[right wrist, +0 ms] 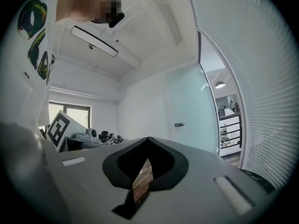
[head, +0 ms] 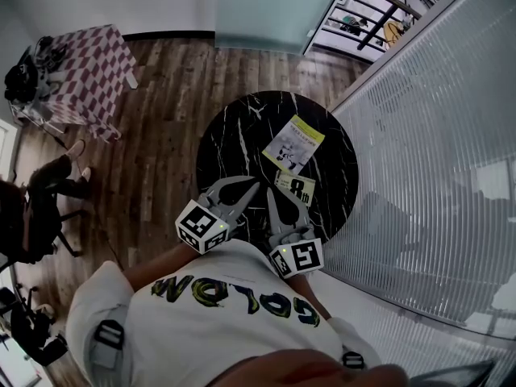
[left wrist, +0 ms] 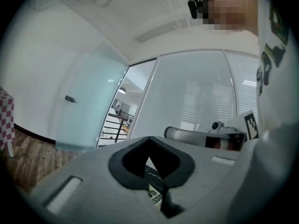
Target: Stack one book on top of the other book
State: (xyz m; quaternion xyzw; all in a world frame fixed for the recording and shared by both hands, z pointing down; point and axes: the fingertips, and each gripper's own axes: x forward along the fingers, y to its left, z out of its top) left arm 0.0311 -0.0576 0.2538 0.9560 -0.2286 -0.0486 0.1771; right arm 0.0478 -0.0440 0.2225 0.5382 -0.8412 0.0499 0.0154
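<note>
On the round black table [head: 234, 135], two books are lying flat and apart from any stack: a book with a yellow-green and white cover [head: 294, 142] is sitting toward the far right of the top, and a smaller book with large dark print [head: 293, 186] is lying just beside its near corner, closer to the person; whether their edges are touching is too fine to tell. Neither book is resting on top of the other. Near the small book, the left gripper [head: 253, 185] is hovering over the near part of the table with its jaws pressed together on nothing, and its own view is showing only a thin slit between them, with a sliver of dark table and some print behind. The right gripper [head: 272, 193] is hanging just beside it, tips angling toward the left one, and its jaws are likewise pressed together and empty, with a strip of wooden floor showing through the slit in its view. Both grippers are being held close to the person's chest, where a white shirt [head: 242, 313] with yellow-green lettering is filling the lower part of the head view. Around the table, a wooden floor [head: 161, 119] is spreading out; a checked table [head: 89, 71] is standing well apart at the far left, and a glass wall with blinds [head: 435, 176] is running along the right.
</note>
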